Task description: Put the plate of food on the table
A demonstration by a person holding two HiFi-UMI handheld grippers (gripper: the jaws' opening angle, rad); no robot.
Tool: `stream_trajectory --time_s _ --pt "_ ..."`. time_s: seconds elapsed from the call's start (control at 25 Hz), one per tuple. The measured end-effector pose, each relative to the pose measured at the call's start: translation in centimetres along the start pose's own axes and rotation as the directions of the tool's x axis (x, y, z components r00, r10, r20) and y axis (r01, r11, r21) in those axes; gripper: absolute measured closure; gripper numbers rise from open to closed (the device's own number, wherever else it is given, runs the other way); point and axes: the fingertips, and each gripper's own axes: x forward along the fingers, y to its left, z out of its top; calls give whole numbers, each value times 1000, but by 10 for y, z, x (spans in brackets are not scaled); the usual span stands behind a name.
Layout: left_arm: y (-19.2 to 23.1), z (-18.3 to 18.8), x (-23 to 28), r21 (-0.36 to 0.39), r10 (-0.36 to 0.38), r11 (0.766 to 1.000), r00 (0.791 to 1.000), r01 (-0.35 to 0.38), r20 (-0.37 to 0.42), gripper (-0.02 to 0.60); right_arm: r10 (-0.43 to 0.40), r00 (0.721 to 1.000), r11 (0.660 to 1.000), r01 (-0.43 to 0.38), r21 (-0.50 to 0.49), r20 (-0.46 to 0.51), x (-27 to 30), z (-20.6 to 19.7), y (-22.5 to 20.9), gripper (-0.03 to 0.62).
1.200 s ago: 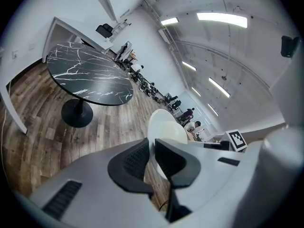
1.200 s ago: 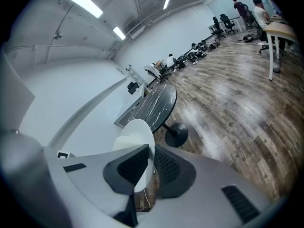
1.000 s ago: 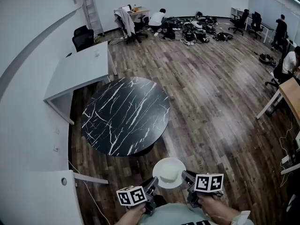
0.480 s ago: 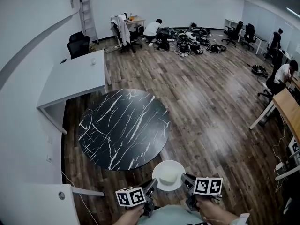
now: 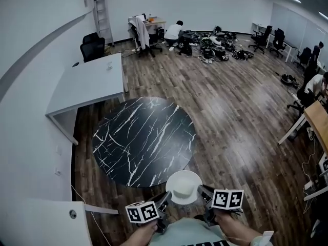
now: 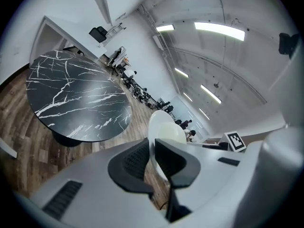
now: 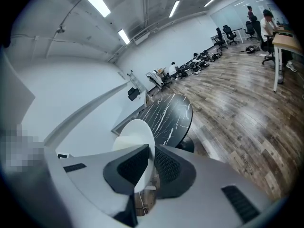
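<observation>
At the bottom of the head view, the left tongs (image 5: 165,200) and the right tongs (image 5: 203,192) are clamping a white plate (image 5: 184,175) from two opposite sides. The plate is hanging level in the air in front of the person, and some pale food (image 5: 185,190) is lying in it. The plate is not resting on anything; it is hanging just before the near edge of the round bench (image 5: 143,140), whose black top with white veins is standing on the wood floor (image 5: 241,111). A white bench (image 5: 89,83) is standing beyond the round one, along the wall. Far behind, a person (image 5: 177,31) is crouching beside a heap of dark gear (image 5: 215,39).

In the left gripper view, both jaws are pressing on the rim of the plate (image 6: 164,127), which is passing between them edge-on. The round bench (image 6: 76,99) is lying further ahead and to the left, apart from the plate. The marker cube (image 6: 235,140) of the right tongs is showing at the right.

In the right gripper view, the jaws are squeezing the other side of the plate (image 7: 134,132), with the rim sitting between the pads. The round bench (image 7: 168,115) is showing behind the plate, further ahead, and the two are not touching. The floor is spreading to the right, where people (image 7: 266,18) are staying far away.
</observation>
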Motion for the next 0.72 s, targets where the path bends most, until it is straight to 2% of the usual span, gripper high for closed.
stream_trajectory --time_s 0.32,0.52,0.72 --pt "17 15 -7 -15 44 999 998 -43 41 537 41 998 999 -42 -14 -39 26 3 11 549" --pt "26 25 5 -43 77 996 995 -74 59 537 68 995 997 -70 -22 -70 44 17 7 549" --pt "27 46 21 -37 125 992 989 -122 81 537 99 990 994 -103 -34 -105 61 41 1 549"
